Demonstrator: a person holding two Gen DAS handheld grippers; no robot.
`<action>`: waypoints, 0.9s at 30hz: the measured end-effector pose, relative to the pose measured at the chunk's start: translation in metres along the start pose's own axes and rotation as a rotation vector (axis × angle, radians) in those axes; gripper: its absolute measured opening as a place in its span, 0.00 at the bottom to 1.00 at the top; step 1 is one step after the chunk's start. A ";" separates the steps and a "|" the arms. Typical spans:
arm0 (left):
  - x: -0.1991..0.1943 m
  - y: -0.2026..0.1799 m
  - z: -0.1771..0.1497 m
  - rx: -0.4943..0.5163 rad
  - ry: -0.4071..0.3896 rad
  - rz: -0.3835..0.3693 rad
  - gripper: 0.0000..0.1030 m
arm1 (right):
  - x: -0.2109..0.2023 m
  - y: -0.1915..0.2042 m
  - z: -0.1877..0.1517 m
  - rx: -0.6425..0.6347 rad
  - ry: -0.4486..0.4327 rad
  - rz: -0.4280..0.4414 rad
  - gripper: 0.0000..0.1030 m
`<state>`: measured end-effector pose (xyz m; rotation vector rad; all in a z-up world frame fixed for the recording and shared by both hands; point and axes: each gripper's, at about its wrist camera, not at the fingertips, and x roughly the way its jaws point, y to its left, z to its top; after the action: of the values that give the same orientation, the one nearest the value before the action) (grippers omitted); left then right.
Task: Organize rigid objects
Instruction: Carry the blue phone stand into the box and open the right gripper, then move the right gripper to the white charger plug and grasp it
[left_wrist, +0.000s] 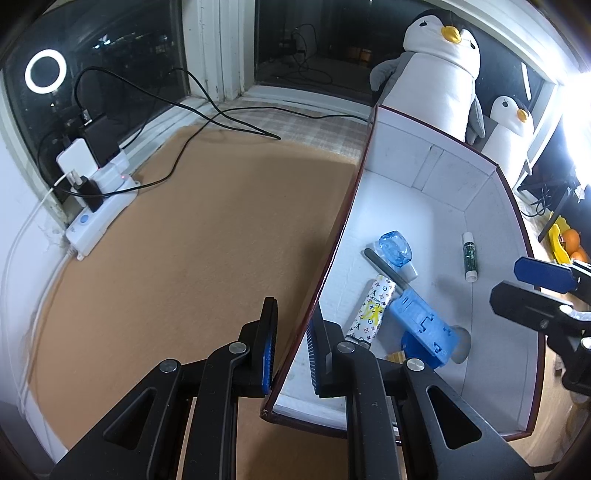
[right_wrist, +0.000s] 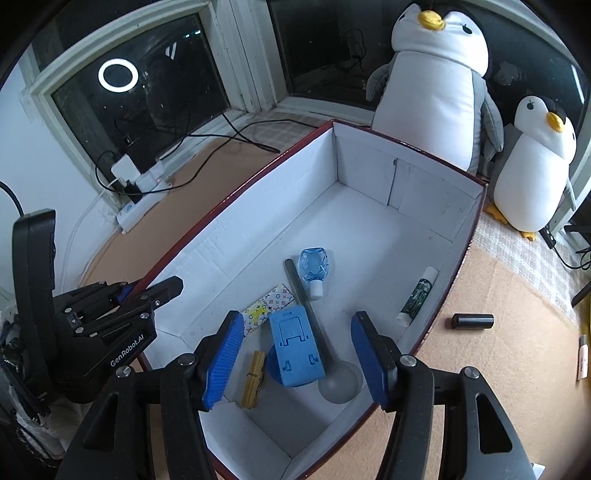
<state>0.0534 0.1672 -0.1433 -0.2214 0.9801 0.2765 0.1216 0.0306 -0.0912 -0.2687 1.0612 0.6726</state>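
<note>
Already the box (right_wrist: 369, 236) holds most of the loose things: the blue stand (right_wrist: 295, 343) lies on its floor near the front end, with the spoon (right_wrist: 332, 373) along its right side, a wooden clothespin (right_wrist: 253, 378) just to its left, a patterned case (right_wrist: 266, 306) behind that, the small blue bottle (right_wrist: 314, 266) further back and a glue stick (right_wrist: 417, 295) against the box's right wall. Outside the box, on the tan mat just right of that wall, lies one black cylinder (right_wrist: 472, 321).

The left gripper (left_wrist: 291, 354) is pinched onto the box's left wall, one pad on each side of the rim. The right gripper (right_wrist: 297, 358) hangs over the blue stand with its pads wide apart and nothing between them; whether it touches anything I cannot tell.

To my eye the risk sits with that left clamp: a tug or twist there could bend the thin card wall or drag the whole box, sliding the contents about. Reaching across for the cylinder, the right gripper could also knock the right wall, and the cylinder looks likely to roll if nudged sideways.

Only the right wrist view shows the cylinder, the clothespin whole and the spoon's bowl. Only the left wrist view shows the clamp on the rim up close and, beyond the box's left wall, the power strip (left_wrist: 99, 218) by the window.
</note>
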 end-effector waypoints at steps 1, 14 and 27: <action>0.000 0.000 0.000 0.001 0.000 0.001 0.14 | -0.002 -0.001 0.000 0.002 -0.004 0.001 0.55; 0.000 -0.002 0.000 0.012 0.005 0.019 0.14 | -0.038 -0.032 -0.014 0.051 -0.057 0.013 0.55; 0.000 -0.006 0.003 0.030 0.021 0.054 0.14 | -0.084 -0.111 -0.069 0.139 -0.059 -0.069 0.55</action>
<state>0.0580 0.1621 -0.1414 -0.1706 1.0114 0.3090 0.1162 -0.1222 -0.0632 -0.1633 1.0323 0.5388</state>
